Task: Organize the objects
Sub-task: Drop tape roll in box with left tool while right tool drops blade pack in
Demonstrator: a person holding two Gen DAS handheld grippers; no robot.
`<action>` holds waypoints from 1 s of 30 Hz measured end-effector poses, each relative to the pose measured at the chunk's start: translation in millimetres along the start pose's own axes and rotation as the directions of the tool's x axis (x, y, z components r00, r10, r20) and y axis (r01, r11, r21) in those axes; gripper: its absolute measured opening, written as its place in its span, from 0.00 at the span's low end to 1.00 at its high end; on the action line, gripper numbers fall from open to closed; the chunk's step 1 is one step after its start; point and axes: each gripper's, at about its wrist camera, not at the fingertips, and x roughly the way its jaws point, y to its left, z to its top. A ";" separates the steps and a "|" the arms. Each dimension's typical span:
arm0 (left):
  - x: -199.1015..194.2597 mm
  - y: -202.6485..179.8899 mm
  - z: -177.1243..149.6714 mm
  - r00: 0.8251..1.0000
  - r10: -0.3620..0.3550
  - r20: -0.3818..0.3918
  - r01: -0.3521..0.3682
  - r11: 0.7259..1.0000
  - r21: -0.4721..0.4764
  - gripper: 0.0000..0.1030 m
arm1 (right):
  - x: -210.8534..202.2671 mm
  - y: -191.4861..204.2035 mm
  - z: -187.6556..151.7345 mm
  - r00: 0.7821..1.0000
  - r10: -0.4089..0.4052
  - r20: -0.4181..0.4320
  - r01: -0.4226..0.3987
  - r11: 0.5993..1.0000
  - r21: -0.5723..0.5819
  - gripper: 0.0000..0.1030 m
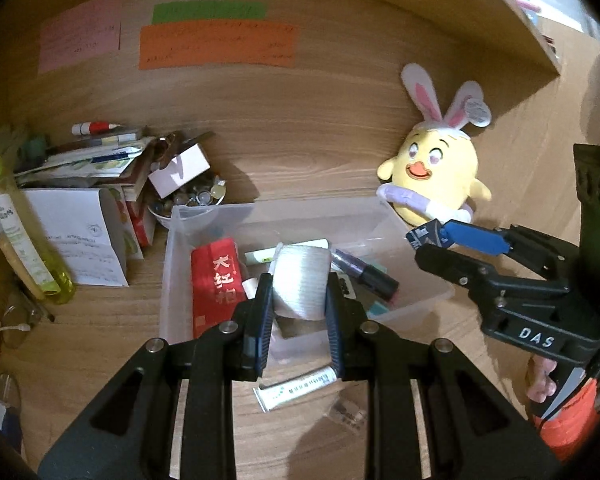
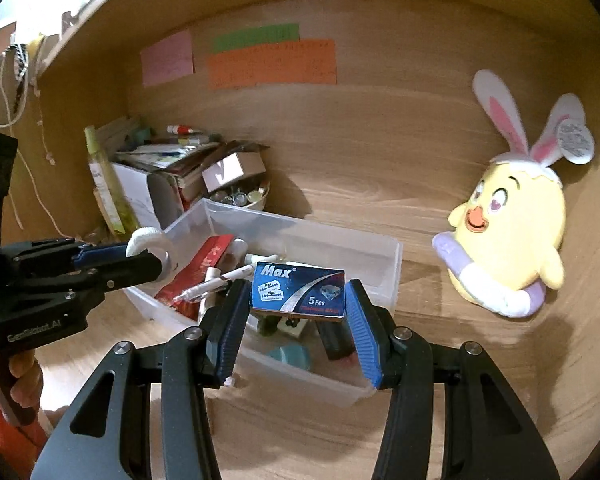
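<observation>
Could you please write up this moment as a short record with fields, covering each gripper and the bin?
left gripper: shut on white tape roll, held above the bin
right gripper: shut on blue Max blade box, held above the bin
clear plastic bin: holds a red packet, pens and small items
yellow plush chick: on the desk, beside the bin
</observation>
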 end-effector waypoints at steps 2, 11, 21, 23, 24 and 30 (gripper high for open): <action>7.2 2.1 1.1 1.000 0.001 -0.013 -0.001 1.000 -0.004 0.23 | 12.6 0.0 1.5 1.000 -0.002 -0.025 0.002 1.000 -0.001 0.44; 42.7 5.2 -3.5 0.996 -0.007 -0.088 0.006 1.000 -0.015 0.23 | 53.5 -5.6 -3.8 0.992 -0.012 -0.125 0.013 1.000 0.003 0.44; 62.9 1.1 -9.6 0.991 0.014 -0.129 -0.012 1.000 0.017 0.23 | 76.7 -8.8 -8.7 0.982 -0.014 -0.190 0.013 1.000 -0.007 0.44; 63.2 0.9 -10.5 0.991 0.021 -0.129 -0.019 1.000 0.020 0.23 | 79.7 -8.2 -10.5 0.980 -0.007 -0.197 0.007 1.000 -0.004 0.44; 62.5 1.1 -10.9 0.991 0.021 -0.129 -0.019 1.000 0.020 0.23 | 80.6 -8.2 -11.6 0.980 -0.006 -0.201 0.006 1.000 -0.003 0.44; 49.8 -1.1 -11.8 0.994 0.029 -0.104 -0.026 0.999 0.038 0.42 | 76.7 -10.0 -12.6 0.979 -0.005 -0.203 0.006 1.000 0.002 0.49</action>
